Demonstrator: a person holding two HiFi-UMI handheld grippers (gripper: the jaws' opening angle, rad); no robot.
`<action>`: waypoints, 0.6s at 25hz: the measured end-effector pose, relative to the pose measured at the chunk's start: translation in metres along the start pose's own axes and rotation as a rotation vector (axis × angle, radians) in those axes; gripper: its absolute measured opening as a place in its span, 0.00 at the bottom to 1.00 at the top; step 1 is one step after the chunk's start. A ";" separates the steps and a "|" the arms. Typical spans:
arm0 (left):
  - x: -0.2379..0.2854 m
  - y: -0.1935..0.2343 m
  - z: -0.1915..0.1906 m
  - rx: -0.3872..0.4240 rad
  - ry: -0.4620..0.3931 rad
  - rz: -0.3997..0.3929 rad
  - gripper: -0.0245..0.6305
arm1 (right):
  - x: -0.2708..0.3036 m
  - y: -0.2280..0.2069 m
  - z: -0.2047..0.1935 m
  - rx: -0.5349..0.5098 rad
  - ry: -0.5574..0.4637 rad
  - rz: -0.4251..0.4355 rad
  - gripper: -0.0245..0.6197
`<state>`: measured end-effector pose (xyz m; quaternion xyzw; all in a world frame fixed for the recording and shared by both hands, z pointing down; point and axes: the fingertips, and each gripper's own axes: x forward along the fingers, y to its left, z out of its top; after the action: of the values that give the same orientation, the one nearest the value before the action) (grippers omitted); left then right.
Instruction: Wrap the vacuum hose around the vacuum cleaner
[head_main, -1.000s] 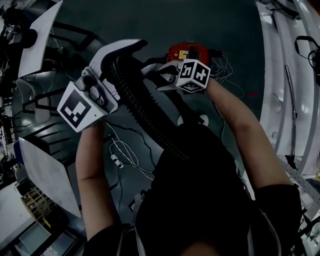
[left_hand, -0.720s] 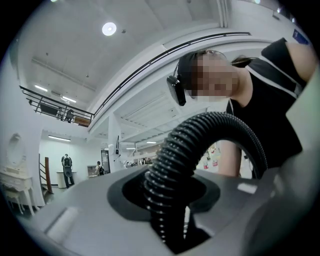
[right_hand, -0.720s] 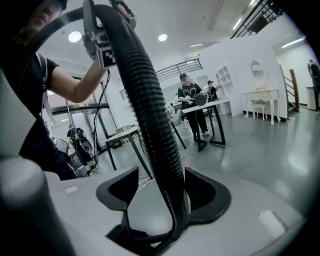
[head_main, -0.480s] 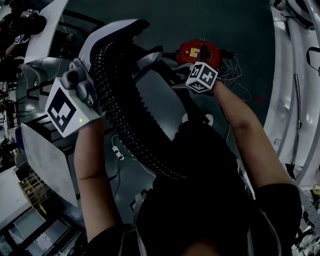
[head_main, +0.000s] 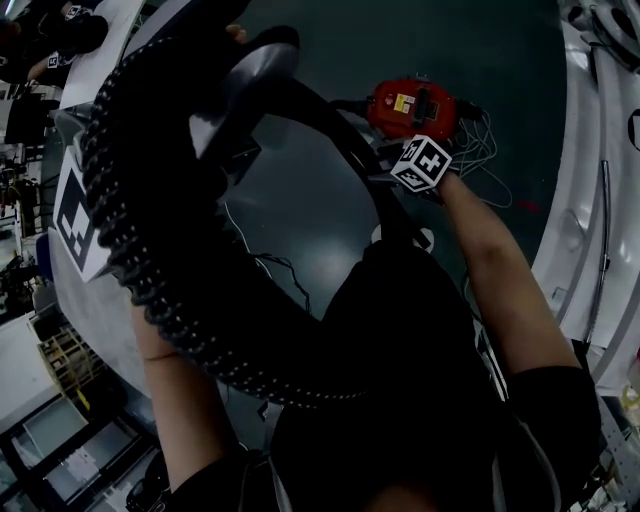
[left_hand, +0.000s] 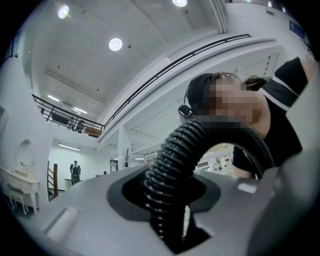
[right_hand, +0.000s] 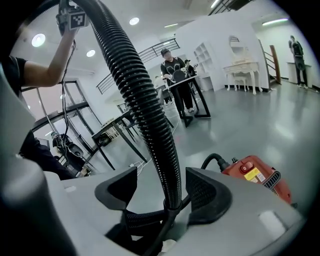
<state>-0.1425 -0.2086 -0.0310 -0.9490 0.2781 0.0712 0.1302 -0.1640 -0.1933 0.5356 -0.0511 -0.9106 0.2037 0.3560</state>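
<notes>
One dark grey smooth floor (head_main: 420, 40) is seen under everything. One long black ribbed vacuum hose (head_main: 150, 280) is held up in a single wide loop, which is curved from the upper left of the head view down towards the person's body. A thinner stretch of it is led to the right, near the one red box-shaped vacuum cleaner (head_main: 412, 105), which is placed on the floor. Two grippers are counted. The left gripper (left_hand: 166, 200) is raised close to the camera, and its two jaws are closed firmly on the hose, which is pinched between them. The right gripper (right_hand: 165, 187) is held low, just beside the cleaner. Its two jaws have just been opening and are spread wide; the hose is passed between them but is not pressed by the pads.
</notes>
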 end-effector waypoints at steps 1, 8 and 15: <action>0.002 -0.001 0.002 0.001 0.001 0.001 0.27 | 0.001 0.001 0.003 -0.003 -0.008 0.001 0.50; 0.007 -0.012 0.006 0.038 0.047 -0.009 0.27 | 0.007 0.013 0.043 -0.085 -0.078 0.020 0.50; -0.008 -0.010 -0.010 0.133 0.139 0.019 0.27 | 0.008 0.019 0.033 -0.153 0.022 0.014 0.30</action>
<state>-0.1435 -0.1993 -0.0181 -0.9383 0.2994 -0.0123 0.1724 -0.1929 -0.1849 0.5108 -0.0869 -0.9192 0.1353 0.3596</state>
